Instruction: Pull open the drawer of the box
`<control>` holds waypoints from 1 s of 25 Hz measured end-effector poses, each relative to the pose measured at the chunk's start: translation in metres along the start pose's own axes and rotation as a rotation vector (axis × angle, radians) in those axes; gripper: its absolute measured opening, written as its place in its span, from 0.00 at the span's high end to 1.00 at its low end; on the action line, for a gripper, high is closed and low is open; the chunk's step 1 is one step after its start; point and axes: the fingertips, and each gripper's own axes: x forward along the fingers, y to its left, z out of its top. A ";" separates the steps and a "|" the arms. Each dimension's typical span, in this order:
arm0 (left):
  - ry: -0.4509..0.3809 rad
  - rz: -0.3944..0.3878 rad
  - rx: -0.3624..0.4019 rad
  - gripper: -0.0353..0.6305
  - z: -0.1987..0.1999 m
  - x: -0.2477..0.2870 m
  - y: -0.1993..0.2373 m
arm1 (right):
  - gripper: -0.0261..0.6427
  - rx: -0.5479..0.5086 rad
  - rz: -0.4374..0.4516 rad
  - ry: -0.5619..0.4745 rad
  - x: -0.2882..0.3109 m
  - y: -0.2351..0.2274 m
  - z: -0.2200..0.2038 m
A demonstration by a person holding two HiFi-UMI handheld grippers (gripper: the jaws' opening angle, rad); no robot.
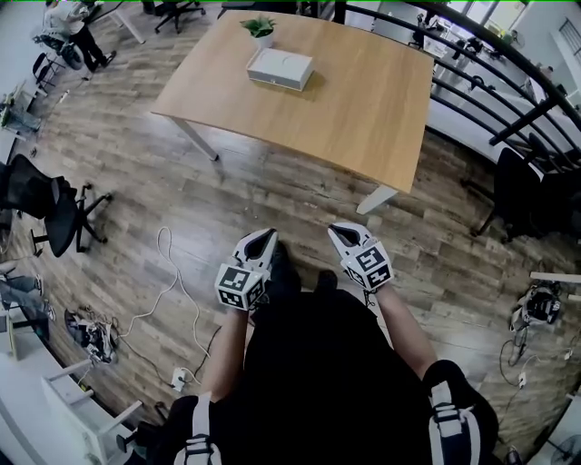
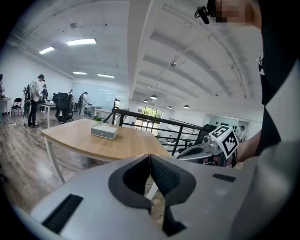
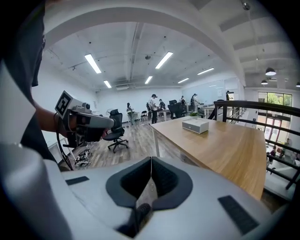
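- Our left gripper [image 1: 262, 238] is held low in front of our body, and its own view shows the two dark pads pressed together with nothing between them.
- Our right gripper [image 1: 342, 232] sits just beside it at the same height. Its jaws are also closed, with only a thin seam between the pads, and they are empty.
- Both grippers point forward over bare wooden floor [image 1: 272, 195], and neither touches anything.
- On the floor to our left lies a loose white cable [image 1: 169, 272], and further left stands a black office chair [image 1: 50, 204].
- Ahead of us is the wooden table [image 1: 363, 100], and its near edge is well apart from both grippers.
- The box [image 1: 280, 68], white and flat, lies on the far part of the table top, just in front of a small potted plant [image 1: 260, 27].
- Nothing sticks out from the box in any view, so we judge that its drawer is shut. From here we cannot make out a handle or tell which face holds the drawer.
- A black railing [image 1: 508, 86] runs behind the table on the right, and people [image 1: 73, 32] stand far off at the upper left.
- We judge that the task has not begun, since nothing on the box has been touched.
- All of it is left to do: step up to the table, bring a gripper to the box, part its jaws, take the drawer front and pull it out, perhaps with the other gripper steadying the box.
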 end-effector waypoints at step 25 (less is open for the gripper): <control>0.002 -0.032 -0.004 0.91 0.047 0.040 0.153 | 0.92 -0.013 -0.063 0.011 0.129 -0.037 0.084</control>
